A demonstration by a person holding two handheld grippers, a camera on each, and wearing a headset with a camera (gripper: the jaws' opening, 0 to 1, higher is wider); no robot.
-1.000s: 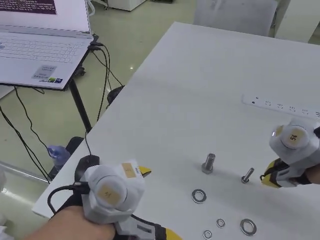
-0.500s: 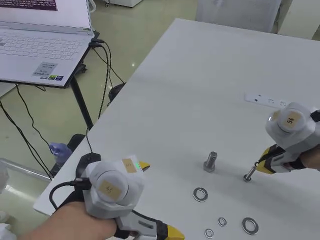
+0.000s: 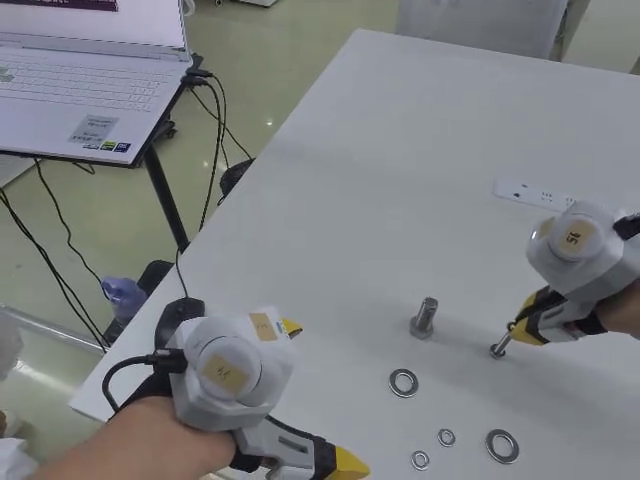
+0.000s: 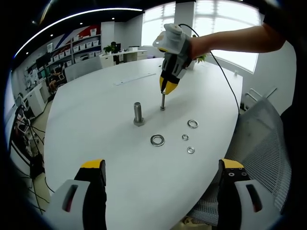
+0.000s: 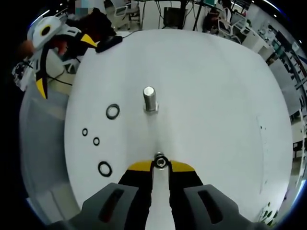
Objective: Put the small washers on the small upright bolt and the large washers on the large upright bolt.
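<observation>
Two jaws of left gripper (image 4: 163,165): spread wide, nothing between; low over the near edge of the table (image 3: 330,200).
Nearer small washer (image 4: 191,150): flat on the table, ahead of the left gripper and a little to its right.
First large washer (image 4: 157,140): flat, almost straight ahead of the left gripper, near the foot of the large bolt (image 4: 138,114).
Farther small washer (image 4: 185,137): just beyond the nearer one, apart from it.
Second large washer (image 4: 193,124): farthest ring from the left gripper, off to one side of the right gripper (image 3: 515,328).
Handling of washers: probably light, thin, stiff and slick steel; lie flush on the smooth top, so awkward to pinch from above. Best taken across the outer rim with the hole left free, likely after tipping one edge up.
Large bolt: upright on its head, straight ahead of the right gripper, shank bare.
Small bolt (image 4: 163,101): upright, shank bare, top end between the right gripper's yellow tips.
Right gripper: narrow, pinches the small bolt's top from above.
Progress: no washer on either bolt.
Power strip (image 3: 535,197): beyond the right gripper, well apart from the bolts.
</observation>
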